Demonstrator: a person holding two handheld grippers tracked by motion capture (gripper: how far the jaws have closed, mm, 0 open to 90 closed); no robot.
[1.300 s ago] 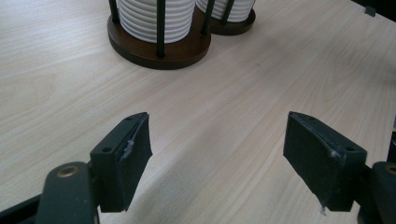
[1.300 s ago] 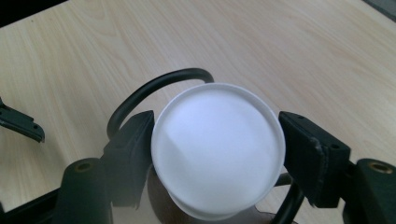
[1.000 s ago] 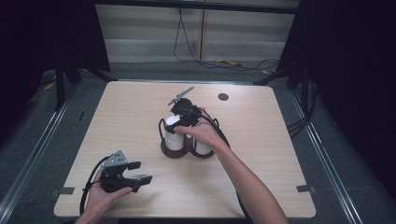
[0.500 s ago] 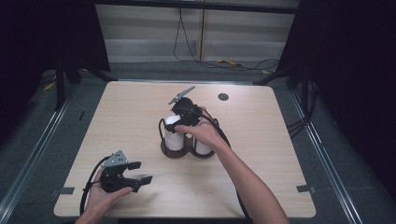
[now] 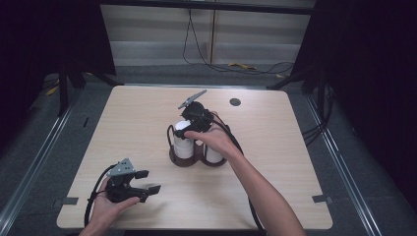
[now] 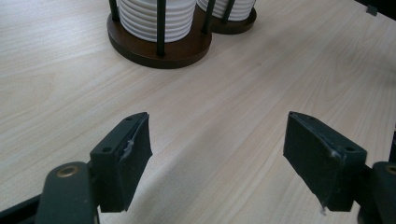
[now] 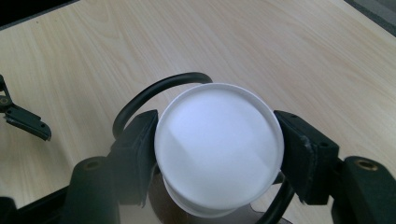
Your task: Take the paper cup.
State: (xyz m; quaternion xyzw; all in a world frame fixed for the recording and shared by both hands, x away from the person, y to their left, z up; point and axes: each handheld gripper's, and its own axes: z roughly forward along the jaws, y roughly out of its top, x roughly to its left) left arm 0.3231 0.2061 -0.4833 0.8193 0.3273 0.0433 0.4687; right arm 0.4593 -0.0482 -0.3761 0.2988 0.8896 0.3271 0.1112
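White cup [image 7: 218,145] upside down atop the left stack [image 5: 184,144] in the rack [image 5: 186,161].

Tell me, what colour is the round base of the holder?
Dark brown base, clearest in the left gripper view.

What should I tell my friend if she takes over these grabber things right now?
Right hand-held gripper: jaws closed on the rim of the top round white plastic lid, right above the left stack in the dark wooden two-post lid holder.
Left hand-held gripper: open, holding nothing, near the front left corner of the light wooden table.
The holder stands mid-table with two white stacks side by side.
Done: the top lid is gripped.
Left: probably lift it clear of the black rods or seat it; which way it is going cannot be told.
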